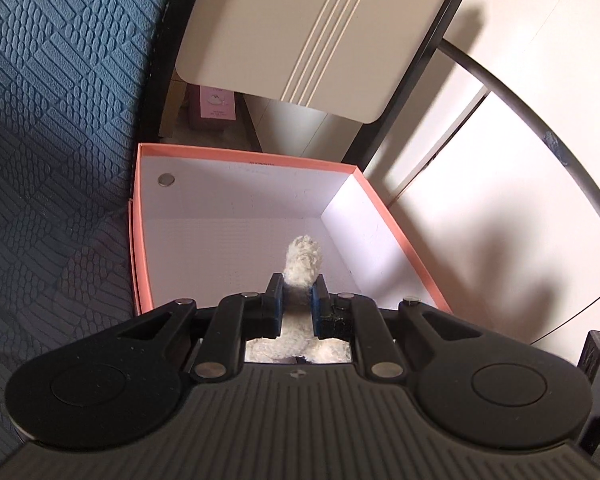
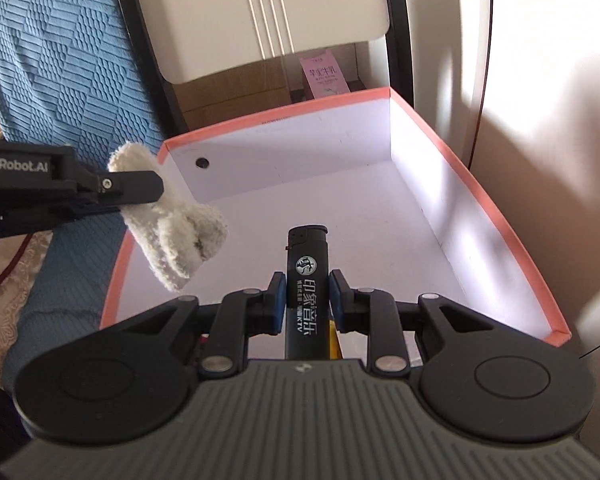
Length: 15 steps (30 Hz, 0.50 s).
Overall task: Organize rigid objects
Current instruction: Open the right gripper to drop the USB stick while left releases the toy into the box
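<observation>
The pink-rimmed box (image 2: 476, 196) stands open on the pale surface (image 1: 480, 208), its left wall close against the blue textured upholstery (image 1: 52, 120), and its white floor is bare in both wrist views. A chair (image 1: 300, 32) with a cream back stands behind it. The left gripper (image 2: 140, 188) has its fingers closed narrowly on a white plush toy (image 2: 176, 236), which hangs over the box's left rim with most of its body drooping below the pads. The right gripper (image 2: 307, 294) holds a black lighter (image 2: 306, 276) between its fingers, pointing forward above the box's near half. Risk one: the plush toy is soft and appears pinched by a thin part only, so it may slip or swing; released where it hangs, it could land on the rim and fall outside against the upholstery. Risk two: the lighter is smooth and gripped low on its body, so it may pivot between the pads, and a drop from this height could send it bouncing or sliding on the hard box floor. Risk three: both grippers are near each other over one opening, and a careless lowering could knock one against the other or nudge the light box aside.
</observation>
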Tool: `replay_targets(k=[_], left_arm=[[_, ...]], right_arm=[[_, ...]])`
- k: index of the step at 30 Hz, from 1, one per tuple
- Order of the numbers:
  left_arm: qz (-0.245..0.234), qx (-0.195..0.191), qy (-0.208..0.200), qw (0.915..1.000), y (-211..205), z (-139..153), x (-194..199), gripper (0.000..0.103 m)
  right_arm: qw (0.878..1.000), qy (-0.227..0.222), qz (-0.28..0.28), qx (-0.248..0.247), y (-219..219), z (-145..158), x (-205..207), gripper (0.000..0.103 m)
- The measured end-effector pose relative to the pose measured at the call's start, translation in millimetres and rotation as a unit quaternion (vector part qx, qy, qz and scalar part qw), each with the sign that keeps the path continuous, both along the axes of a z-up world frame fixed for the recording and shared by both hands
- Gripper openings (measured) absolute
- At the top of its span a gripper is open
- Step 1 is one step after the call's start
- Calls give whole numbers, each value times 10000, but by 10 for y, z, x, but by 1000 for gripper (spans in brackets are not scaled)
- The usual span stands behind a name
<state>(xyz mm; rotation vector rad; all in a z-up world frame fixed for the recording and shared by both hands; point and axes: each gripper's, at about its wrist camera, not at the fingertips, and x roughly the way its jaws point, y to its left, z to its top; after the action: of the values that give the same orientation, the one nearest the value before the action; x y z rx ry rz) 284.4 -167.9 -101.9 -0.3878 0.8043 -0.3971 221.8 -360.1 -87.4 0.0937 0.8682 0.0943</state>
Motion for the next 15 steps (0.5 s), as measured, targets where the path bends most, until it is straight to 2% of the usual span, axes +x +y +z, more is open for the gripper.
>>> replay_targets(k=[4,8,10,12,14,15], left_arm=[[-65,72,75,9999,-57,-56,-2,14],[-59,159,91,9998,-59,-58,-41,15],[-37,180,96,9998,-43,-40,-64,24],[11,200,64,9998,-19,17,-103,50],[76,248,-81,9996,4,115,-180,58],[75,242,-152,9996,23,172,-213,59]], right_arm=[[9998,170,-54,95,-72,-137,-19,27],[9997,176,-79,140,-97,-133,-42,27],[9996,155,-105,190,-104,-100,-44,29],[9996,157,-158,197,-108,-51,-36,30],[9995,114,-230,171,-123,11,-43,40],[9995,67,-237,179,-123,56,-50,45]])
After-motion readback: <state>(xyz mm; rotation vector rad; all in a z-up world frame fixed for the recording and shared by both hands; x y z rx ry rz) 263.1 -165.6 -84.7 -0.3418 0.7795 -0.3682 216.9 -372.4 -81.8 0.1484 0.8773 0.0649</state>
